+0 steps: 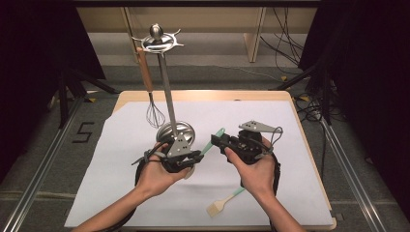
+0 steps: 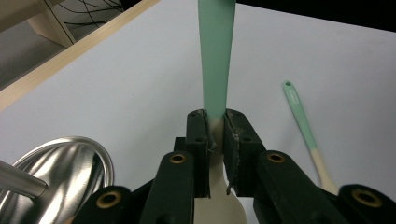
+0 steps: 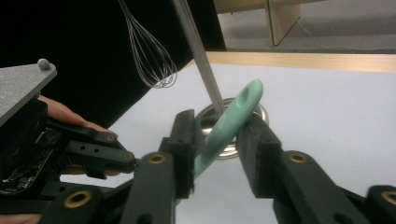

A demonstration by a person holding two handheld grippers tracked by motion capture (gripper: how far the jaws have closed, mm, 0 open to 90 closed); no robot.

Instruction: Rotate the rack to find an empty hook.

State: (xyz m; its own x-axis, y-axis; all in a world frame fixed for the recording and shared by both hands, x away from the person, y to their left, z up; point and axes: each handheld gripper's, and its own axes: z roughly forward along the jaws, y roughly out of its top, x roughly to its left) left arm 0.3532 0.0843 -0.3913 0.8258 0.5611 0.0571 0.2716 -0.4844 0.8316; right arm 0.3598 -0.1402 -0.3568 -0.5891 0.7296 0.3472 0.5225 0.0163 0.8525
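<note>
A utensil with a mint-green handle (image 2: 215, 56) and a cream head is held just above the white sheet. My left gripper (image 2: 215, 126) is shut on it where the handle meets the head, beside the stand's base (image 1: 176, 131). The handle (image 1: 209, 145) slants up to the right toward my right gripper (image 1: 218, 140). In the right gripper view the handle's holed end (image 3: 236, 112) lies between the jaws of my right gripper (image 3: 217, 128), which stand apart on either side of it.
A metal utensil stand (image 1: 167, 87) rises at centre-left with a wood-handled whisk (image 1: 154, 113) hanging from its top. A second green-handled utensil (image 1: 225, 202) lies on the sheet near the front edge. The table's wooden rim (image 1: 203, 94) runs behind.
</note>
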